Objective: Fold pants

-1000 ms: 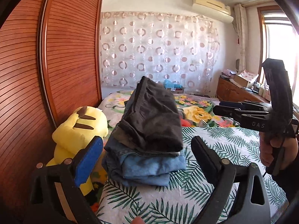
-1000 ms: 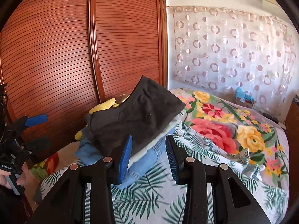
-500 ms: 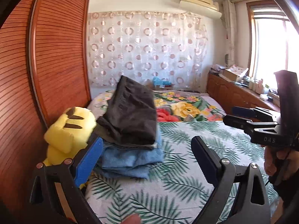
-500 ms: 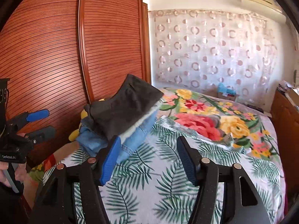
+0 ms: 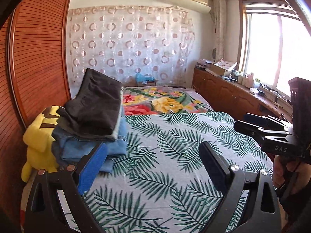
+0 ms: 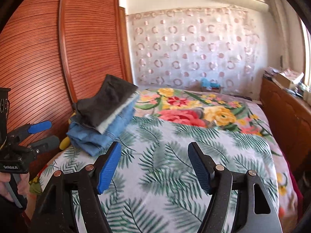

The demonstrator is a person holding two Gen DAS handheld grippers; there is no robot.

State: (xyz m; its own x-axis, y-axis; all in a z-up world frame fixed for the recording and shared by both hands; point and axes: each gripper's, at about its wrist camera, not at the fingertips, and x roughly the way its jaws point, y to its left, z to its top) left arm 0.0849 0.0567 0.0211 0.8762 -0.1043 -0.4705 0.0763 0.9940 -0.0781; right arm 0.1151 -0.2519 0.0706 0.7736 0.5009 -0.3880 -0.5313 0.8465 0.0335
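Both grippers are held above the bed, angled gently downward over the palm-leaf blanket. The left gripper has its jaws spread wide with only blanket between them. The right gripper also stands well apart and grips nothing; its jaws have just been opening. In the left wrist view, a hand grips the right gripper's handle at the right edge.

The folded dark pants lie tilted on top of a stack of folded blue jeans, at the bed's left side, against a yellow plush toy beside the slatted wooden wardrobe.

Compared with one second ago, both grippers have drawn back from the stack, which now appears smaller and farther left; the right jaws, then close beside the garments, are clear of them.

The blanket ahead of both grippers is bare as far as the floral bedspread; a wooden cabinet bounds the right side.
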